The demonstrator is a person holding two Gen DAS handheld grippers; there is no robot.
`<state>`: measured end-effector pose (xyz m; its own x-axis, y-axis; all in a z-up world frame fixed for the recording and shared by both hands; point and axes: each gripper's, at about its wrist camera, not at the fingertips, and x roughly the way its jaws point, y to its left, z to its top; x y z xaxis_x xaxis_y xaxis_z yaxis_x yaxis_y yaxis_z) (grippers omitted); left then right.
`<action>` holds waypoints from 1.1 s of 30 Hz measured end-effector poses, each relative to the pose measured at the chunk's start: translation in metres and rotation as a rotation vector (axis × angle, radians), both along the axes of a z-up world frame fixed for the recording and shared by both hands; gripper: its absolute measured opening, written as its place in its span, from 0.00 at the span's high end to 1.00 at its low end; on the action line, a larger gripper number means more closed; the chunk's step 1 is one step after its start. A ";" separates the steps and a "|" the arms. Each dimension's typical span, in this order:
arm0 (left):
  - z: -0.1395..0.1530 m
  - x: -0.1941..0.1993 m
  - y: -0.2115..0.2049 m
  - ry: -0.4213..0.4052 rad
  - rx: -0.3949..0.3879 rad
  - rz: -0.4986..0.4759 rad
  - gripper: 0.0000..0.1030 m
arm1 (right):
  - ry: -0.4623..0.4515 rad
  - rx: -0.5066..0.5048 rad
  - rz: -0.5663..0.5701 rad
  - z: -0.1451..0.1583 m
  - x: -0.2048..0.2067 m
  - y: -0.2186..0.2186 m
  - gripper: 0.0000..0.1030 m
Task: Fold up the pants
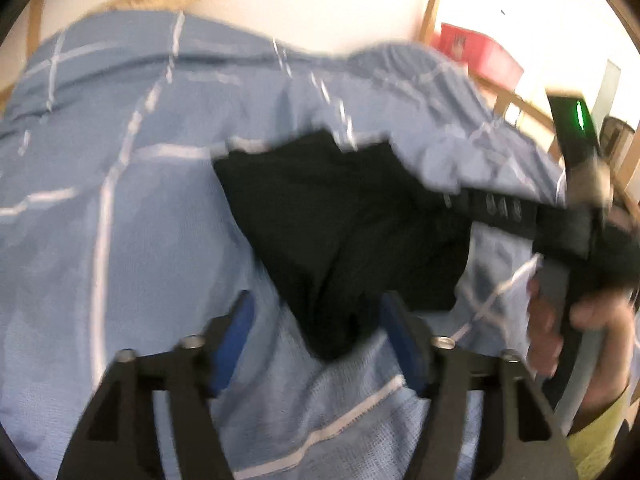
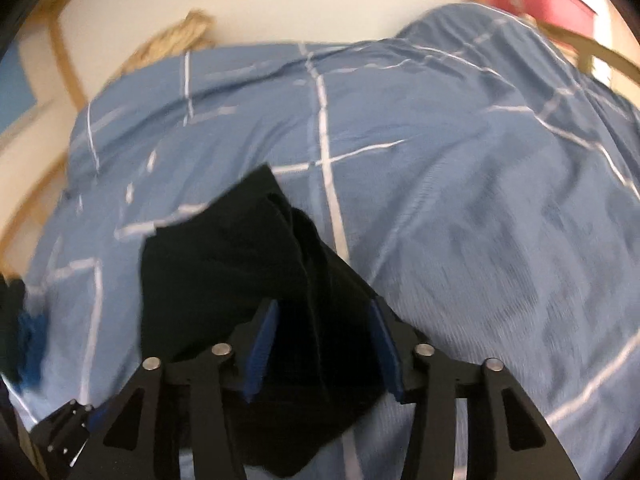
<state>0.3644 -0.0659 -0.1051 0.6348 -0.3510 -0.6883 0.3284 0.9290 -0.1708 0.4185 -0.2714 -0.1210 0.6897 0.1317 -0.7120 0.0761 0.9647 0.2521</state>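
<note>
Black pants (image 1: 344, 224) lie bunched on the bed's blue quilt (image 1: 120, 200); left gripper (image 1: 316, 344) and right gripper (image 2: 324, 344) both hold their jaws apart.

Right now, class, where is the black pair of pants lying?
The black pair of pants lies on the blue checked bed cover, just ahead of both open tongs, centre in both wrist views.

Black pants (image 2: 224, 280) lie bunched on the blue checked bed cover (image 2: 460, 200).

Both wrist views close, angled down; share black pants (image 1: 340, 232), duvet (image 2: 460, 200).
</note>
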 end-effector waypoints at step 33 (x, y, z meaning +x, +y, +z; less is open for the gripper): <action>-0.036 0.137 0.035 0.140 -0.132 0.131 0.26 | -0.097 0.173 -0.134 -0.023 -0.018 0.000 0.64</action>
